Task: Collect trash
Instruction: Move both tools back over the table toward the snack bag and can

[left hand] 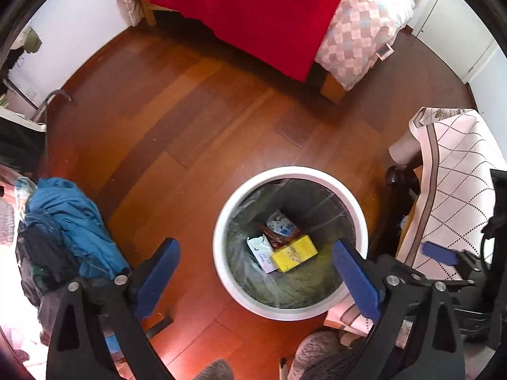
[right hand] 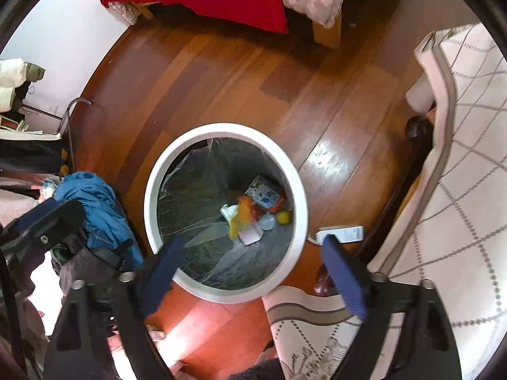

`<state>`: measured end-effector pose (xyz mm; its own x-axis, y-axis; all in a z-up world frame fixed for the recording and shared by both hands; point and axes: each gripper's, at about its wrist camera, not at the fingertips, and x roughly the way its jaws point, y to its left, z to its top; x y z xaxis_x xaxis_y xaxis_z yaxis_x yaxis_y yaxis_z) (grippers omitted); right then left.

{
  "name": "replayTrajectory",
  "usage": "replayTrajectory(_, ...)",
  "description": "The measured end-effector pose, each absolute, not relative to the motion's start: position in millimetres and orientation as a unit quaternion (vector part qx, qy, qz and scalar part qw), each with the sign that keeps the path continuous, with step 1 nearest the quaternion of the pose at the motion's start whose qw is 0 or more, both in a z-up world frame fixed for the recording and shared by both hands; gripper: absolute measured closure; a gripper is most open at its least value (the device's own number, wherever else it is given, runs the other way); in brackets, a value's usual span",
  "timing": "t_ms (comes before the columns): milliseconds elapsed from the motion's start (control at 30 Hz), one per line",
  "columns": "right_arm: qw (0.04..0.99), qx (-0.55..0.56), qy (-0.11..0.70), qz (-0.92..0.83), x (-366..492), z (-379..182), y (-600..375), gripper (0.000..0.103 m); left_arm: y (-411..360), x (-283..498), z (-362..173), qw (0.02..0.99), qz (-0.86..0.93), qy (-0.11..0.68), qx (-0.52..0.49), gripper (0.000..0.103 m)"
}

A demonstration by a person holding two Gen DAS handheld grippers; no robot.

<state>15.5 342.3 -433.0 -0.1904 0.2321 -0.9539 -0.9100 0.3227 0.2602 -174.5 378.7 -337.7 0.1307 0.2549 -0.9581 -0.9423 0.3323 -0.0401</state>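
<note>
A round white plastic trash bin (left hand: 221, 272) with a clear liner stands on the reddish-brown wooden plank floor (left hand: 177, 120), near the foot of the bed draped in a red blanket (left hand: 253, 9) and just beside the cream quilted cover with a dotted diamond pattern (left hand: 459, 183); at the bottom of the bin lie a yellow cardboard box (left hand: 295, 252), a white crumpled wrapper (left hand: 260, 250) and a white-and-blue printed packet (left hand: 281, 223), the three touching one another in a loose heap; in the right wrist view the heap is partly blurred, with an orange-yellow smear over it that cannot be made out; the left gripper (left hand: 256, 272) hangs above the bin with its blue-padded jaws spread wide and nothing between them; the right gripper (right hand: 250, 269) hangs over the bin's near rim, jaws likewise wide apart and empty; a crumpled blue jacket (left hand: 73, 224) lies heaped at the floor's left edge; a small white flat device (right hand: 343, 233) rests on the floor just beside the bin.
</note>
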Motion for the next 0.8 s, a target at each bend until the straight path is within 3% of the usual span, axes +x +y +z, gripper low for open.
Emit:
replayTrajectory(33,0.566,-0.295,0.582,0.505,14.4,-428.9,340.4,0.000,376.9,-177.3,-335.1,0.661,0.455,0.479,-0.356,0.003)
replayTrajectory(367,0.588,-0.304,0.551,0.508,4.6,-378.3,310.4,0.000,352.1,-193.8,-305.8,0.668,0.472,0.467,-0.335,0.000)
replayTrajectory(800,0.627,-0.248,0.500,0.544,-6.8,-272.6,240.9,0.000,293.4,-210.6,-225.0,0.712,0.470,0.423,-0.305,0.000)
